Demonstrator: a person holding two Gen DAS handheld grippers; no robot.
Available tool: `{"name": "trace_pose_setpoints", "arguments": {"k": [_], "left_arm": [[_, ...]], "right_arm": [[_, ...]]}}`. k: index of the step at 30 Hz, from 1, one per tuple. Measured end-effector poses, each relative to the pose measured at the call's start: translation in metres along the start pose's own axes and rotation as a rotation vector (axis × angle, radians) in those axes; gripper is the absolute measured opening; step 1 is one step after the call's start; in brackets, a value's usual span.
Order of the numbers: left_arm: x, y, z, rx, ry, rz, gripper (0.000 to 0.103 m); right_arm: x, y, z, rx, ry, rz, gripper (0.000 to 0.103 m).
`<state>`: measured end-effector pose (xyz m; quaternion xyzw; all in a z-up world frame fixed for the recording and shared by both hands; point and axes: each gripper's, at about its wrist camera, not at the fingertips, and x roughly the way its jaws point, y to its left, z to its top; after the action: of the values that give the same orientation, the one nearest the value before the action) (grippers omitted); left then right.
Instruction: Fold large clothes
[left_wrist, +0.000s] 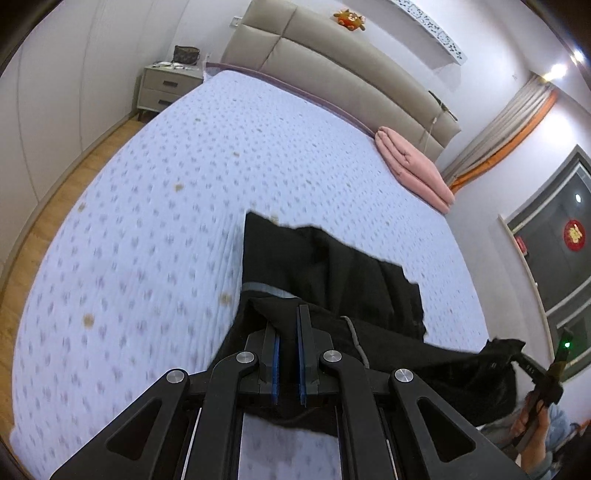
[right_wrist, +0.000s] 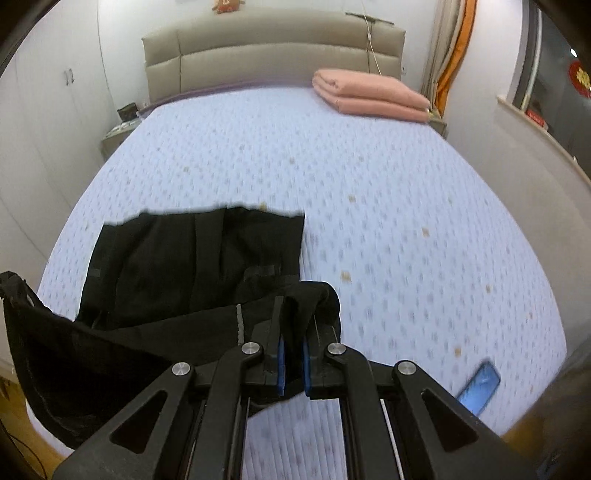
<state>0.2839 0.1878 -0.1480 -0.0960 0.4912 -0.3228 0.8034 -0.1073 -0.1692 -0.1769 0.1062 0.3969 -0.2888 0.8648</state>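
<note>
Black garment, probably trousers or a long skirt given the drawcord at the lifted edge, lies partly on the bed; far end flat on the patterned cover, near end raised off it. Step in hand, as I judge it: carrying the near edge up and over for a lengthwise fold. Next move calls for bringing both corners forward together, level with each other, and laying them on the far hem so the edges meet square. Left hand-held gripper clenched on one corner of the near edge, cloth bunched between its blue pads; pointing steeply down toward the bed. Right hand-held gripper likewise clamped on the other corner, a fold of black cloth draped over its tips, same downward tilt. Edge sags between the two. Folded pink blanket by the headboard, well apart. Blue phone on the bed's near right.
</note>
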Motion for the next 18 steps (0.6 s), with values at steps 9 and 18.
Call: {"name": "trace_pose_setpoints", "arguments": {"k": [9,18], "left_arm": [[0.096,-0.004,0.087,-0.011,-0.001,0.052,0.008],[0.222,0.015,0.090,-0.035,0.111,0.218,0.008]], "right_arm": [[0.116,0.007,0.114,0.037,0.026,0.019,0.007],[0.266,0.015,0.125,-0.003,0.193,0.039,0.008]]}}
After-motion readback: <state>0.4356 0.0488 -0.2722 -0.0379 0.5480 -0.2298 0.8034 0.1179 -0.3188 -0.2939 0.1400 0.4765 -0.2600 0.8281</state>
